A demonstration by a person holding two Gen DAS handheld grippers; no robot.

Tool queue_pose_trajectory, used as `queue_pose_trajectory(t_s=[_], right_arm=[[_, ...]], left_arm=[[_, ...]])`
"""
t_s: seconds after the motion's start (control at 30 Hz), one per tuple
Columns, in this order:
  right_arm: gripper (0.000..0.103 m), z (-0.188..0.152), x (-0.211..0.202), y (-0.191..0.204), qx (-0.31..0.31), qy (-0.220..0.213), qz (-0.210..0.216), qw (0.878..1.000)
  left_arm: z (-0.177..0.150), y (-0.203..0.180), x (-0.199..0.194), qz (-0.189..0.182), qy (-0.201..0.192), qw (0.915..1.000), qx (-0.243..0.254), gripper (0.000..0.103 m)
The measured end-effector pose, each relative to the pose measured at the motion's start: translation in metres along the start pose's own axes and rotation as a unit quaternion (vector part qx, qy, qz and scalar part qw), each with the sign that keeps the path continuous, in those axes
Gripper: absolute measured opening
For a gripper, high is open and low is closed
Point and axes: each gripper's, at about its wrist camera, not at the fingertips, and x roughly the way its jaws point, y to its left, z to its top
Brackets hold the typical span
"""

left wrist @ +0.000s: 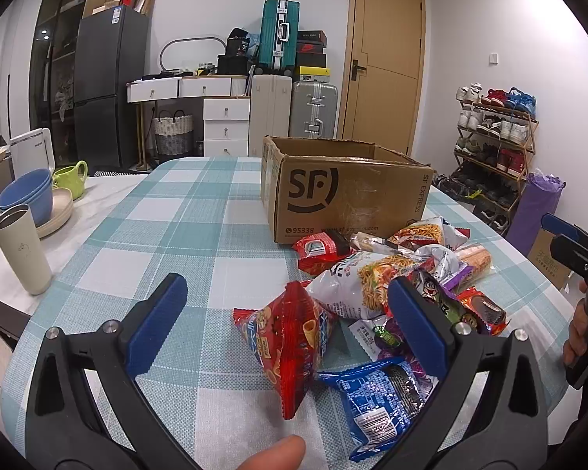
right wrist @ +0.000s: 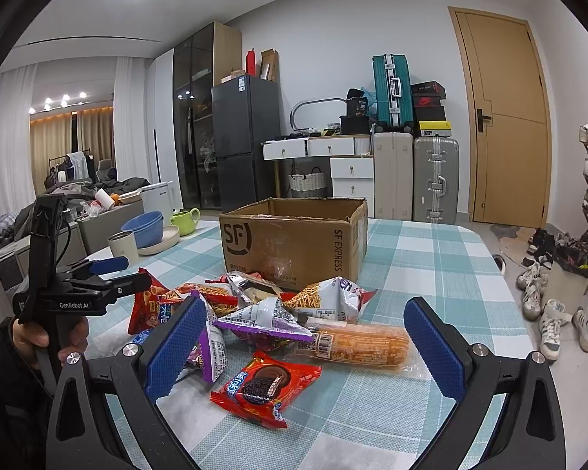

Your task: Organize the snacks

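Checked-cloth worktop point(left wrist: 168, 211), snack pile point(left wrist: 392, 286) loose just before the open cardboard box point(left wrist: 345, 192); left gripper point(left wrist: 286, 313) and right gripper point(right wrist: 305, 348) both spread wide, empty: best take 1 edge packet, pinch mid-body, lift clear.

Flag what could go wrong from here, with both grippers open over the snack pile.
The snacks overlap, so the left gripper closing on the red cone-snack bag may drag the blue packet along. The right gripper could crush the cookie packet. The cardboard box looks light and may slide if bumped.
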Motion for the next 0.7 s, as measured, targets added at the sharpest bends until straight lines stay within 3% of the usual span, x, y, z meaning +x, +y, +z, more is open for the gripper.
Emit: queue_pose_trajectory(t_s=[0.7], right_arm=[[0.103,-0.0003,0.0005,-0.0008,0.001,0.000,0.001,1.000]], left_arm=[[0.0003,0.0008,0.0011,-0.001,0.002,1.0000,-0.001,0.102]])
